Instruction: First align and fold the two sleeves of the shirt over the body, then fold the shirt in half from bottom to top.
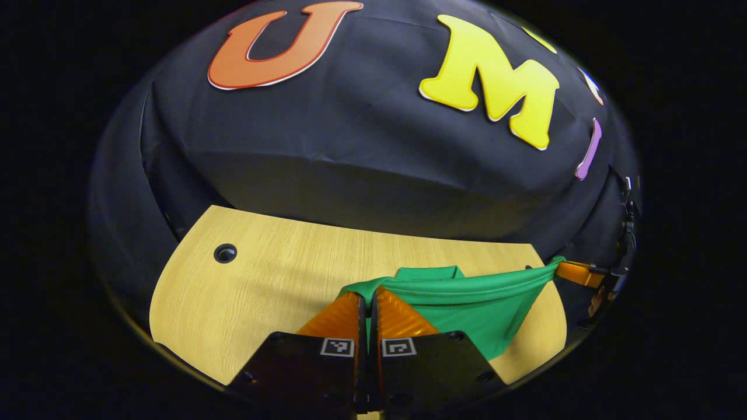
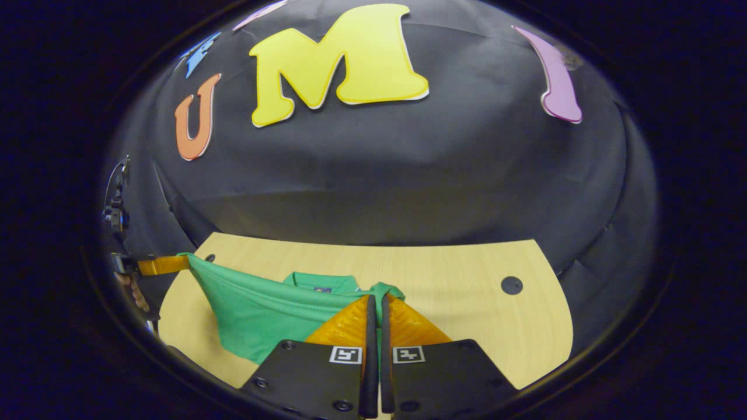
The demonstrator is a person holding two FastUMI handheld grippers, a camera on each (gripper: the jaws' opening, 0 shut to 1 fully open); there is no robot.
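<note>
A green shirt (image 1: 467, 303) hangs stretched above the wooden table (image 1: 262, 280), held at two corners of one edge. My left gripper (image 1: 369, 294) is shut on one corner of the cloth, at the bottom of the left gripper view. In the same view the right gripper (image 1: 560, 269) pinches the other corner at the far right. My right gripper (image 2: 378, 300) is shut on its corner of the green shirt (image 2: 262, 315). Far left in the right gripper view, the left gripper (image 2: 181, 263) holds the opposite corner. The collar (image 2: 321, 281) lies on the table (image 2: 467, 303) behind the lifted edge.
A round cable hole (image 1: 225, 253) sits in the table's left part in the left gripper view, and another hole (image 2: 512, 285) shows at the right in the right gripper view. A hand (image 2: 135, 294) holds the far gripper. The black cloth wall stands behind the table.
</note>
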